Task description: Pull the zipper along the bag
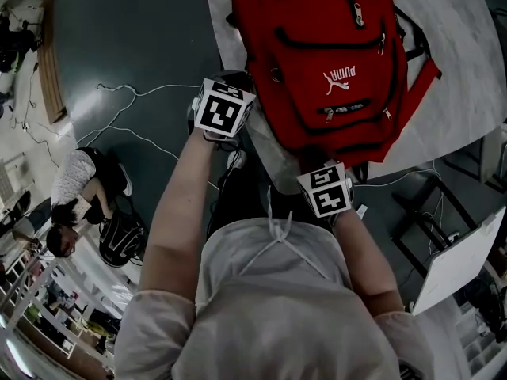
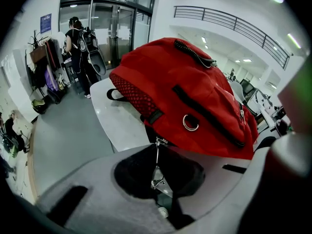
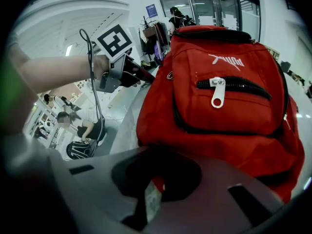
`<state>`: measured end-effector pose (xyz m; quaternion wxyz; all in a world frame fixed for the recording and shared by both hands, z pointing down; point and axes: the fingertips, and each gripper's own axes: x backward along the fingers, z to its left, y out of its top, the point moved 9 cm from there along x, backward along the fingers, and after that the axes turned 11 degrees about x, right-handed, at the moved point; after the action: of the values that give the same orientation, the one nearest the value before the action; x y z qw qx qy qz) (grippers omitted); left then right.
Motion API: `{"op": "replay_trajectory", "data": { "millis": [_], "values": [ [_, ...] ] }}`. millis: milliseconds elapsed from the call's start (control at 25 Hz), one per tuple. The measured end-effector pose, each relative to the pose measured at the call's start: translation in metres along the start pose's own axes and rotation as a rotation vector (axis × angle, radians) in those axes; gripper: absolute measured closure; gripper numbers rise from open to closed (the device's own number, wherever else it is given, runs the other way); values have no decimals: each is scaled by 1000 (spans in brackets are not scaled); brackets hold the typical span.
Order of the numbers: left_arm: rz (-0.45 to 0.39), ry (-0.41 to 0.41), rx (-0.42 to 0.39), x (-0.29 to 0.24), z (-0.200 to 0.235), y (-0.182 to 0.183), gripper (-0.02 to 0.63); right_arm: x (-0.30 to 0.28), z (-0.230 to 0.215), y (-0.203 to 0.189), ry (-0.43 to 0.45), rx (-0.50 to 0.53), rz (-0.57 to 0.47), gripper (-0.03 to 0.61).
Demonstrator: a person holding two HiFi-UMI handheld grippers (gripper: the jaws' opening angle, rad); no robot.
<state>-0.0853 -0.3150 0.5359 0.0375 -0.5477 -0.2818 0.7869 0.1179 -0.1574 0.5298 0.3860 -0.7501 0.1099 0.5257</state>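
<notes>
Overhead, a red bag (image 1: pixel 325 54) lay flat on a white bench (image 1: pixel 467 77), its front pockets facing up and its bottom end toward the person holding the tools.

The left hand-held gripper (image 2: pixel 157 167) was at the bag's left side, at the bench's edge. Its jaws were pinched together on a small metal zipper pull (image 2: pixel 157 178), which hung on a thin link from the seam just above (the slider itself was too small to make out). A metal ring (image 2: pixel 190 123) sat on the red fabric just above the seam.

The right hand-held gripper (image 3: pixel 153 179) was at the bag's near bottom edge, its jaws closed narrowly on a fold of the red fabric. From its view the bag rose up in front, with a white pull (image 3: pixel 218 91) on the front pocket's black zip. The left tool's marker cube (image 3: pixel 115 40) showed off to the left.

On the dark floor (image 1: pixel 119 22) to the left, a person (image 1: pixel 79 188) crouched beside a black backpack (image 1: pixel 123 240), and white cables (image 1: pixel 127 93) trailed nearby. An open laptop (image 1: pixel 459 260) stood at lower right. Another person (image 2: pixel 78 43) stood by glass doors (image 2: pixel 105 28) in the distance.
</notes>
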Motion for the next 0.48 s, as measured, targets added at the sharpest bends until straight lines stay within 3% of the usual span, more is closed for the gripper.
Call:
{"op": "replay_trajectory", "data": {
  "millis": [280,400,480],
  "values": [
    [-84,19,16,1,-3,-7,590,-1,1,1,-18,-10,7,552],
    [-103,18,43,10,0,-15,468,-2,2,1,-19,-18,15,552],
    [-93,2,39,15,-5,-21,451,-1,1,2,-22,-27,22,552]
  ]
}}
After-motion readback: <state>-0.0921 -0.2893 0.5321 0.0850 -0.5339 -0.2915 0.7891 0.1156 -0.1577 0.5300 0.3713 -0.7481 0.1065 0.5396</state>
